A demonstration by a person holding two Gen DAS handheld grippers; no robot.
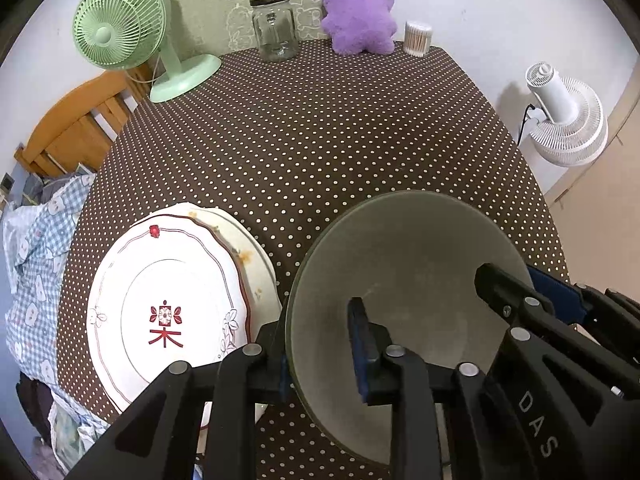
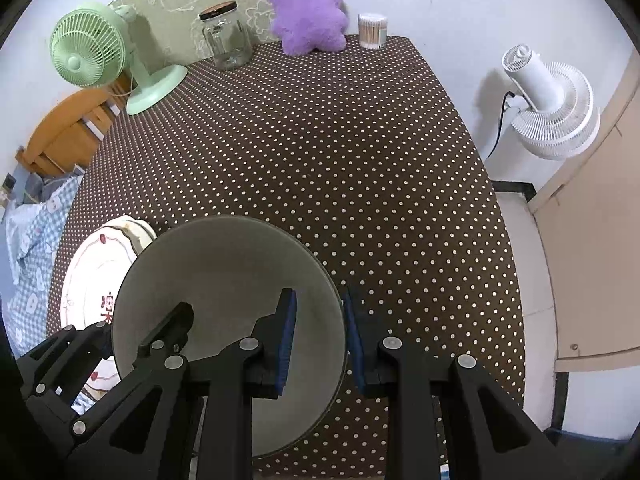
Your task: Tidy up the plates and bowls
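presently on record, one grey-green bowl, round, matte, interior bare, held over the near part of a brown polka-dot tablecloth; from these views it cannot be told whether its base touches the cloth.

left gripper: its blue-padded fingers straddle the bowl's left rim, one pad outside and one inside, closed against the wall.

right gripper: fingers astride the bowl's right rim, one blue pad inside, one outside; the inner pad looks to be against the wall, the outer pad shows a sliver of gap, so a firm clamp cannot be confirmed.

one white plate, scalloped edge, thin red line border, red flower and character motif at centre; lies just left of the bowl, stacked on a second white plate bearing orange-brown stains along its rim.

far edge of table, left to right: green desk fan, lidded glass jar, purple plush toy, tub of cotton swabs.

off the table: white fan at right, wooden chair and blue checked fabric at left.
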